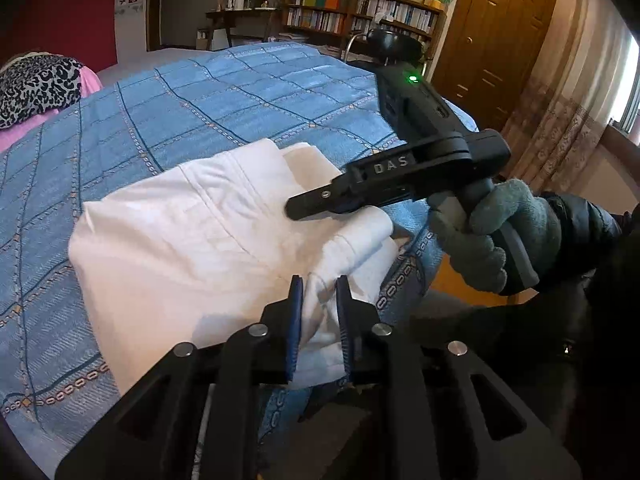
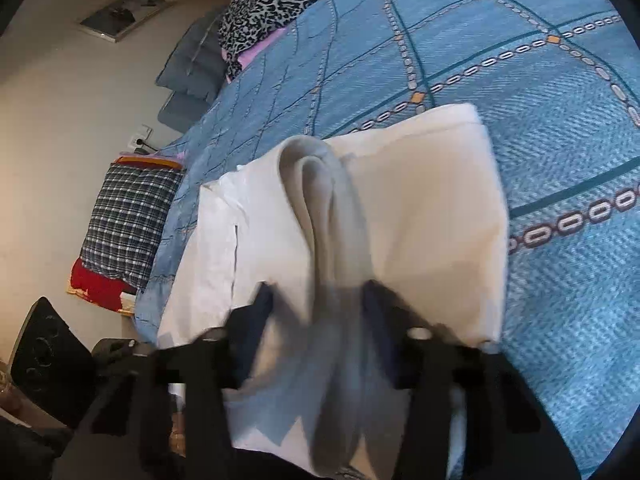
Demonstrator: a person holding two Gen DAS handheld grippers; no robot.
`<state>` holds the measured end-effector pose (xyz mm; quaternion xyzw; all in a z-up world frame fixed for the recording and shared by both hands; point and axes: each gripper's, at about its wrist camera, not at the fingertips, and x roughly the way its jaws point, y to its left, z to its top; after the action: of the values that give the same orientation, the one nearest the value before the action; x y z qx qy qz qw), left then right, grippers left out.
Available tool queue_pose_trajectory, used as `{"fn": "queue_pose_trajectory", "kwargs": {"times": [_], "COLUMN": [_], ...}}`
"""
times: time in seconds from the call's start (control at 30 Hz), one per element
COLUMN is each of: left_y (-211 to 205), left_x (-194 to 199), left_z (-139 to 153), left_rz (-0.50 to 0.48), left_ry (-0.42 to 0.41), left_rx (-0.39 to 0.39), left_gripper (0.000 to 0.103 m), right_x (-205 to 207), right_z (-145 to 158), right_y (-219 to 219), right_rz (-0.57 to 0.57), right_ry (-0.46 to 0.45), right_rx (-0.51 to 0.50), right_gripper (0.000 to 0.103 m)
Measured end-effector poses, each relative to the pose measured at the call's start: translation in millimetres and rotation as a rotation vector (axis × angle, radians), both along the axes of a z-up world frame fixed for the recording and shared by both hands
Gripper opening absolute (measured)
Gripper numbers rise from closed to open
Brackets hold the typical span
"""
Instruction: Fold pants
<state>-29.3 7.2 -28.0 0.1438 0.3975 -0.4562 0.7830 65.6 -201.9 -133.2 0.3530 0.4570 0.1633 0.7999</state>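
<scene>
Left gripper (image 1: 319,280): clamped on a bunched fold of the white pants (image 1: 192,232), blue pads (image 1: 295,320) pinching cloth at the near edge. Grip sound, fabric gathered between the jaws.

Right gripper (image 2: 316,292): seen from the left cam held in a gloved hand (image 1: 476,236), fingers lying flat over the right side of the pants, looks closed from that side. Own cam blurred by motion; a raised ridge of cloth runs up between the fingers, jaws set fairly wide. Gripping or merely straddling — cannot tell.

Pants: partly folded into a thick pad, several layers, lying on the blue bedspread (image 1: 200,92) near the bed's front edge. Far corners flat, seam visible across the top layer. Right side humped where the ridge stands up.

Handling, est.: light, soft, limp; no stiffness, sags wherever unsupported. Cotton-type weave, not slippery, but layers can slide over each other if only the top one is caught. Not fragile. Best hold: at the folded edge or a corner, pinching through all layers, one gripper per side, kept level so the pad does not twist. Avoid mid-panel grabs — those only raise a hump, as on the right side now.

Beyond: leopard-print cloth (image 1: 36,88) on pink at the far left of the bed, well apart. Bookshelf (image 1: 360,12) and wooden door (image 1: 496,44) in bkgd.
</scene>
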Motion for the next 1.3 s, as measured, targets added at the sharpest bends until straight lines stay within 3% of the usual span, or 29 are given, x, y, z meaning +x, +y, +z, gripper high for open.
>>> {"fn": "queue_pose_trajectory", "kwargs": {"times": [0.1,0.23,0.4,0.5,0.57,0.73,0.9,1.1,1.23,1.3], "left_y": [8,22,31,27,22,10,11,3,11,20], "left_x": [0,9,29,39,42,41,42,35,31,32], "left_z": [9,22,23,13,0,-31,-36,-34,-36,-42], "left_rz": [0.011,0.063,0.164,0.203,0.206,0.192,0.207,0.207,0.202,0.202], "left_ry": [-0.018,-0.056,-0.07,-0.052,-0.043,-0.011,0.009,-0.018,-0.026,-0.015], "left_rx": [-0.01,-0.039,-0.051,-0.039,-0.017,0.046,0.036,0.054,0.069,0.069], "left_gripper": [0.031,0.049,0.051,0.051,0.051,0.051,0.057,0.059,0.061,0.061], "right_x": [-4,-11,-11,-14,-19,-24,-26,-22,-28,-36], "right_z": [15,49,87,109,117,97,78,79,45,32], "right_y": [-1,-3,-11,-18,-25,-49,-39,10,27,20], "right_rz": [-0.008,-0.003,-0.035,-0.073,-0.106,-0.176,-0.15,-0.007,0.078,0.081], "right_ry": [-0.055,-0.143,-0.219,-0.239,-0.245,-0.161,-0.119,-0.177,-0.089,-0.087], "right_rx": [-0.021,-0.062,-0.115,-0.16,-0.208,-0.336,-0.341,-0.372,-0.489,-0.46], "right_gripper": [0.015,0.011,0.009,0.008,0.003,0.002,0.005,0.005,0.005,0.004]}}
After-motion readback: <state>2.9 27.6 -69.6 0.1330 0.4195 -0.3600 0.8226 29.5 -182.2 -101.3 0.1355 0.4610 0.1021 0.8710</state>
